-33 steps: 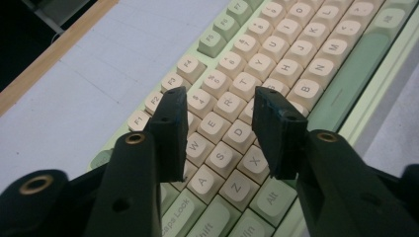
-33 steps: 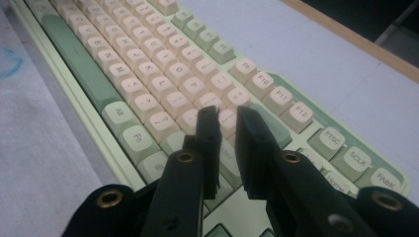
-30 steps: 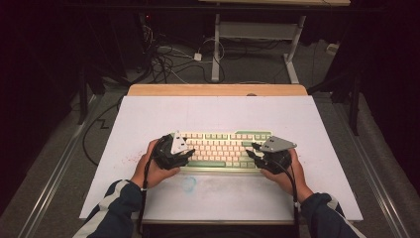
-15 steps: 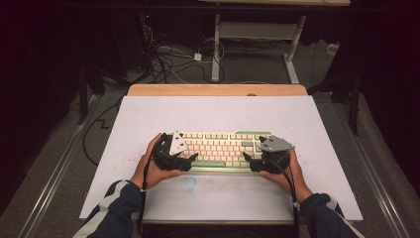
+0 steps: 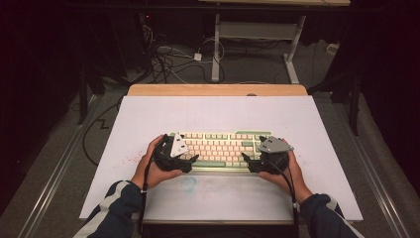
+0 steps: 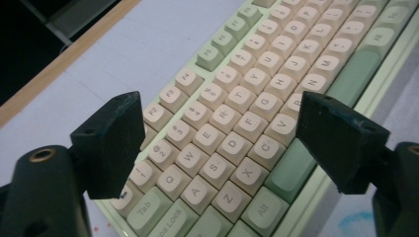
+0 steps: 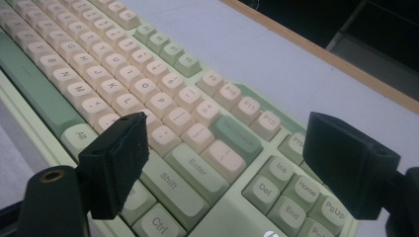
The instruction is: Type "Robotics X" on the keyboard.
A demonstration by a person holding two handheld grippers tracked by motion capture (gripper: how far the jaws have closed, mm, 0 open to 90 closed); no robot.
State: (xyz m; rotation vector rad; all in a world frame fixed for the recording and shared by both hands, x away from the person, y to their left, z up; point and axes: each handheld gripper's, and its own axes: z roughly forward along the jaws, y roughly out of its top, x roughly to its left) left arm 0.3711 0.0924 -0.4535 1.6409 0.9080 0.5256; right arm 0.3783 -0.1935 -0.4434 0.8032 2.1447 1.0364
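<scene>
High view: keyboard [image 5: 220, 148] near front table [image 5: 317, 129] edge, bare mat beyond.

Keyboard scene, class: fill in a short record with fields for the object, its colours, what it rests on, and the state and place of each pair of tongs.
object: keyboard, lying flat
colours: cream letter keys, green space bar and modifier keys
surface: white table sheet with a wooden edge at the far side
left tongs: open, jaws spread above the keyboard's left end
right tongs: open, jaws spread above the keyboard's right end, near Enter
mark: faint blue smudge on the sheet, nearer the person
</scene>
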